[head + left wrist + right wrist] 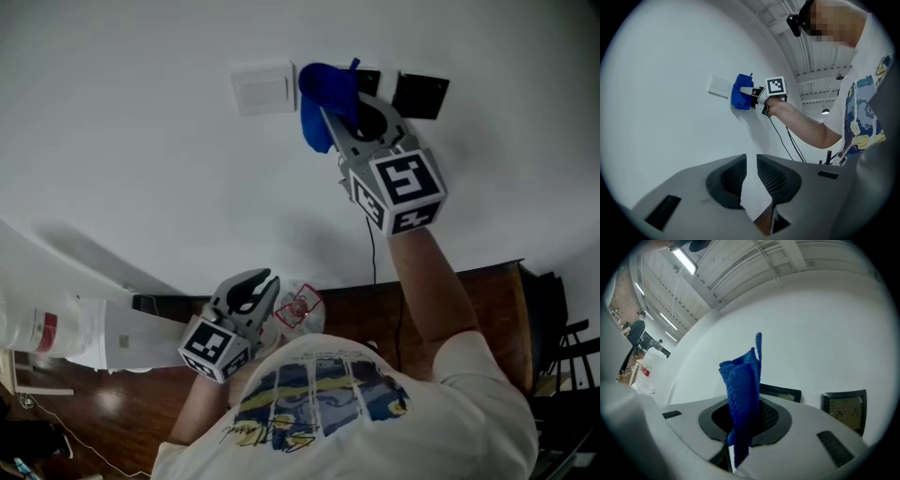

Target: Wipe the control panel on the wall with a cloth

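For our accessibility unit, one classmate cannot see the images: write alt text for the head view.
The right tongs, held up at a white wall, clamp a blue cloth over a dark control panel, between a white switch plate and another dark panel. The left tongs hang low and empty by the person's chest.

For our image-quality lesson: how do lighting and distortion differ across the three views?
Head view: dim, soft shadow below the right gripper on the wall. Both gripper views: fisheye, black corners, bowed wall; blue cloth sharp in the right one.
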The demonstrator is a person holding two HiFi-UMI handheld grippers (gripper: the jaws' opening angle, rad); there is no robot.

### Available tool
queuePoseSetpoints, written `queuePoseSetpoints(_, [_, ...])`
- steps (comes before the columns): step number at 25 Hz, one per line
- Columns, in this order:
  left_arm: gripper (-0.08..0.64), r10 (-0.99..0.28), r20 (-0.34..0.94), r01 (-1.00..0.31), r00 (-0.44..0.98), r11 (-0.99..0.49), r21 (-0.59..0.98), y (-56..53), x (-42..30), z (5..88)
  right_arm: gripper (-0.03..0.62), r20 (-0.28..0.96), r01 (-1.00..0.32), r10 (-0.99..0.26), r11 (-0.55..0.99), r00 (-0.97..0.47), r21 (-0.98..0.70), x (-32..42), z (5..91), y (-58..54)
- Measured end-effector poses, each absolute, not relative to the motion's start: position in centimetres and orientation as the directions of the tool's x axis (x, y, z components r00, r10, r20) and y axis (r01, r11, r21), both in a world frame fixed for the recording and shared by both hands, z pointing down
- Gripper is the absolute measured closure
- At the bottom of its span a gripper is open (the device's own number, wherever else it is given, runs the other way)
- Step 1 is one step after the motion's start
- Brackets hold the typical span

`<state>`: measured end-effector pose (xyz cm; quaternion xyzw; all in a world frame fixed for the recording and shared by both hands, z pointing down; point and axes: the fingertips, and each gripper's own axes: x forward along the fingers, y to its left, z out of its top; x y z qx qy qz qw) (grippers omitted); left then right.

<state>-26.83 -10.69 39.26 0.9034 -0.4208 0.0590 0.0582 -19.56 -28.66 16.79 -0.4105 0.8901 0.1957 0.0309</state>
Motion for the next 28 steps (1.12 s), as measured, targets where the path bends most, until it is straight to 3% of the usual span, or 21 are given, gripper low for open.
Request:
queuePoseSetpoints(10, [0.512, -0.738, 0.15, -0.752, 0.658, -0.654, 0.083, -10.3, -26.9, 39.7, 0.509, -0.217, -0.838, -0.828, 0.437, -0.516, 0.326, -11.1, 16.7, -30.3])
queuePoseSetpoints(18, [0.512, -0.733, 0.155, -0.748, 0.663, -0.657, 0.091, -10.2, -26.6, 40.1, 0.509, -0.223, -0.857, -0.85, 0.396, -0.478, 0.329, -9.0, 17.2, -30.3])
queuePoseSetpoints(28, [0.512, -0.744, 0.159, -0.76, 0.649, -0.643, 0.09, -9.6, -27.3, 40.2, 0.509, -0.232, -0.734, -0.71, 0.562, -0.665, 0.381, -18.8, 17.3, -26.0])
